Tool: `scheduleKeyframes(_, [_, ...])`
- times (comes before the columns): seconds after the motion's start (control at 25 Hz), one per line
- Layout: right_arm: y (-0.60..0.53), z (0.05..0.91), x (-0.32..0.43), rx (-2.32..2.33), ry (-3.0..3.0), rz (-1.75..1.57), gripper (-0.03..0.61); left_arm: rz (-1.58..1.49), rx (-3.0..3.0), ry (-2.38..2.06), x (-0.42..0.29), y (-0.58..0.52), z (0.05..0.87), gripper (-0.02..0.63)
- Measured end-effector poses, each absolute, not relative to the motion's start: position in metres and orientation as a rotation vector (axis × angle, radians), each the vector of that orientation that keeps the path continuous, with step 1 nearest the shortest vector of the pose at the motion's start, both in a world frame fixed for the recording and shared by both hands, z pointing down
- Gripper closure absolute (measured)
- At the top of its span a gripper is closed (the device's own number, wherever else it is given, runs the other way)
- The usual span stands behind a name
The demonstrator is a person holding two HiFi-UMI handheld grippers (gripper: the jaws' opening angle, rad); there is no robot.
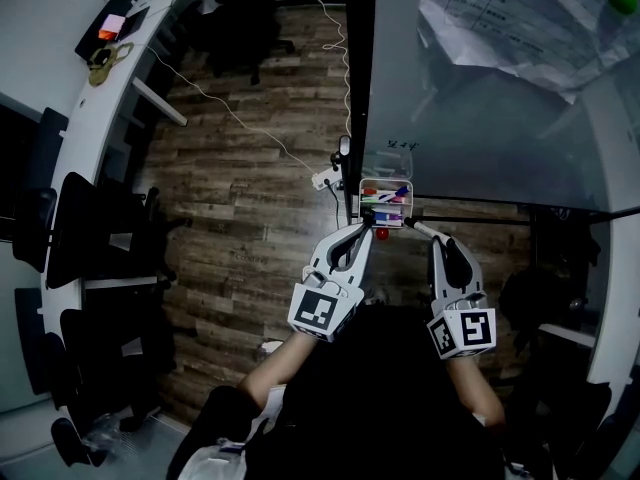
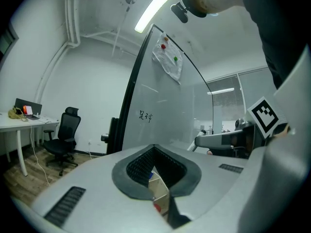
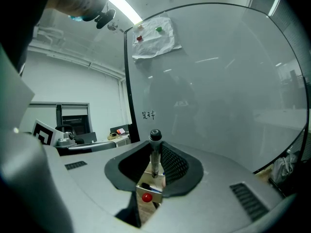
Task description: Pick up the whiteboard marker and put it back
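several markers (image 1: 384, 197) in tray (image 1: 361, 204) | right gripper (image 3: 155, 139) pinches whiteboard marker (image 3: 155, 154) | left gripper (image 2: 154, 150) pressed together

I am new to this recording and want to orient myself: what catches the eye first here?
The right gripper holds a whiteboard marker upright between its jaws, facing the whiteboard. A small tray of markers sits at the board's lower edge, with the left gripper close beside it.

The head camera looks steeply down at the floor (image 1: 250, 198) and whiteboard (image 1: 480, 118). Both gripper cameras face that near board level, sharing its tray (image 3: 154, 193).
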State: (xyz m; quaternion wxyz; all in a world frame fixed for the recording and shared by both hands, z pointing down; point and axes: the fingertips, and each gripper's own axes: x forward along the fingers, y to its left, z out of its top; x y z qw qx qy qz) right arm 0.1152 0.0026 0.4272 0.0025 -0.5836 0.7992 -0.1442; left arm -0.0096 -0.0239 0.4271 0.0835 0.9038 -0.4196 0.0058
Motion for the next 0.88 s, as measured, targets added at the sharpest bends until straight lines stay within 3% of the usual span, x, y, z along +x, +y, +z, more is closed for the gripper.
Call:
scheduleKeyframes(0.52, [0.0022,0.4296,0.1156,-1.835,2.504,-0.464,0.502,0.149,2.762,-1.296,-0.0065,-0.0231,0.4318,0.607])
scheduleKeyframes(0.88, [0.0029,0.4307,0.1168,-1.833,2.507,-0.469,0.502,0.015,2.701,-1.258,-0.0043,-0.0212,0.4252,0.607])
